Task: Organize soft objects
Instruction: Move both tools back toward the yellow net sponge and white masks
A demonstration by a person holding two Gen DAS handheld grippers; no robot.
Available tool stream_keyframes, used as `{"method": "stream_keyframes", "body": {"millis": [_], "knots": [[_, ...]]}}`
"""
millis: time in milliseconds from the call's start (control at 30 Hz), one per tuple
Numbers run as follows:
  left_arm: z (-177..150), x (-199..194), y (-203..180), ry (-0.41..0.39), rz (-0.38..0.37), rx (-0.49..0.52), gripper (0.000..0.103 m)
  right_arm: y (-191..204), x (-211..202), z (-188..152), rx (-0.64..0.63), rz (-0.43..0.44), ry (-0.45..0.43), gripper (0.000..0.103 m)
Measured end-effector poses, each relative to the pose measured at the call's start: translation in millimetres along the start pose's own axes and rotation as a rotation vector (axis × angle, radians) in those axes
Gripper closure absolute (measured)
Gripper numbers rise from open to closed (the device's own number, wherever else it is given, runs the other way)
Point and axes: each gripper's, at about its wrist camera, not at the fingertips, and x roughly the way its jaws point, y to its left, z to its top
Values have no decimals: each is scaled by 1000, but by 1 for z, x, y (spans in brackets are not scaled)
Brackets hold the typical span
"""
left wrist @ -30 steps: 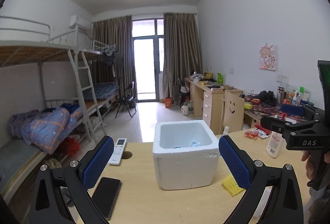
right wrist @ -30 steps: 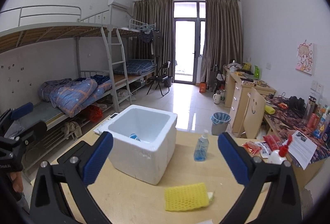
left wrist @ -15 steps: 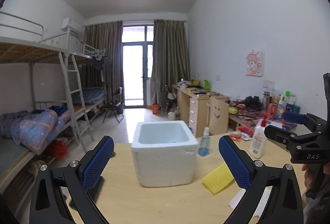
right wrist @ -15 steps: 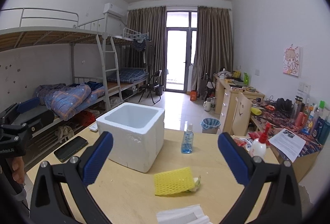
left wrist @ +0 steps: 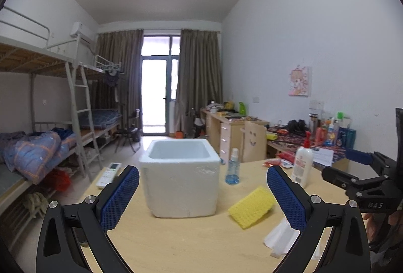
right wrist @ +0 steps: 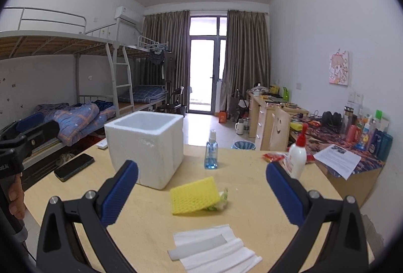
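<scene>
Dormitory bunks and a curtained balcony door fill the background as you hold both tools over a pale wooden bench [right wrist: 252, 172]. Your left claw [left wrist: 202, 193] is spread wide with nothing between its blue pads, framing a white foam box [left wrist: 180, 178] that stands upright on the bench. Your right claw [right wrist: 201, 191] is likewise wide apart and empty, hovering above a yellow sponge [right wrist: 194, 195] that lies just right of the box, one edge propped on a small greenish scrap [right wrist: 220, 202]. Nearer you, folded white tissue [right wrist: 214, 251] lies flat. Behind the sponge stand a blue spray bottle [right wrist: 211, 153] and a white red-capped lotion bottle [right wrist: 297, 154]; a black phone [right wrist: 74, 167] lies left of the box.
</scene>
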Motion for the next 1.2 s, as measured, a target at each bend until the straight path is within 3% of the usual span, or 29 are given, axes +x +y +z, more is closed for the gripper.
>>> {"method": "stream_keyframes", "body": {"millis": [367, 733, 867, 1200], "knots": [[-37, 3, -20, 6, -91, 42, 1, -19, -1, -33, 65, -6, 45, 0], [-60, 5, -24, 19, -92, 71, 1, -15, -9, -51, 59, -4, 65, 0], [-64, 13, -28, 69, -153, 55, 1, -15, -3, -55, 65, 16, 93, 0], [-79, 35, -58, 174, -316, 94, 1, -45, -9, -73, 98, -84, 152, 0]]}}
